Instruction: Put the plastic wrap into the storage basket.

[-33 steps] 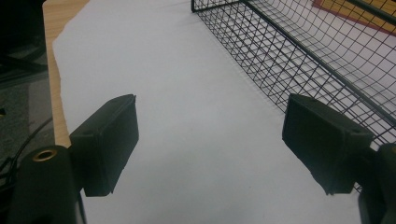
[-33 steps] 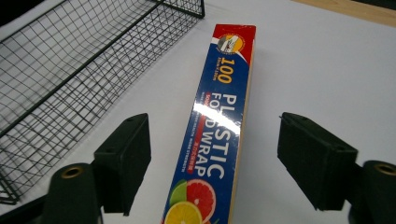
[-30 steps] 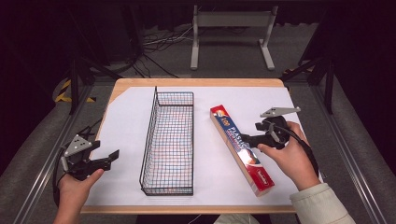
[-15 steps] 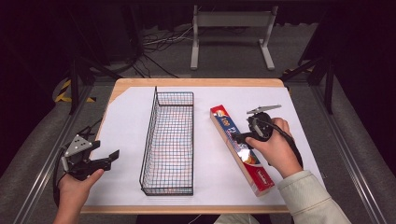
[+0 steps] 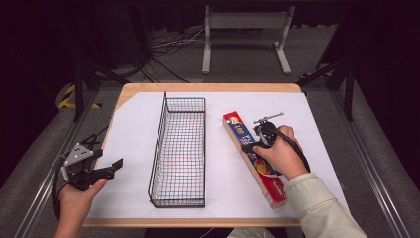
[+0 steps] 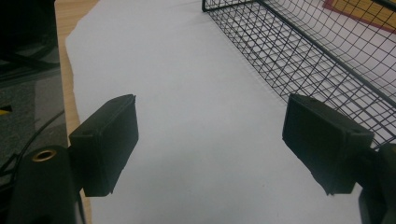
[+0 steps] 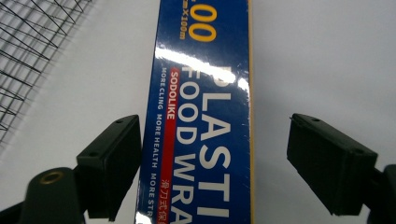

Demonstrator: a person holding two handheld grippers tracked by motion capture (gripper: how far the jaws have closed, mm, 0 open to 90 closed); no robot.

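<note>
Box of plastic wrap (image 5: pixel 253 157) lies flat on white sheet, right of wire basket (image 5: pixel 179 151). Right gripper (image 7: pixel 212 165) jaws just opened wide, straddling box, not pressing. Likely light, stiff, glossy-slick cardboard; grip across narrow width near middle. Left gripper (image 6: pixel 210 149) spread, empty.

In the high view the person's right hand (image 5: pixel 277 153) covers the middle stretch of the long red-and-blue plastic-wrap box (image 5: pixel 237 130), and the right gripper (image 5: pixel 253 145) beneath it is too small to show how its jaws stand. The right gripper view cuts the box off at twelve and six o'clock. The left gripper view crops the black wire basket (image 6: pixel 299 51) at two o'clock.
</note>
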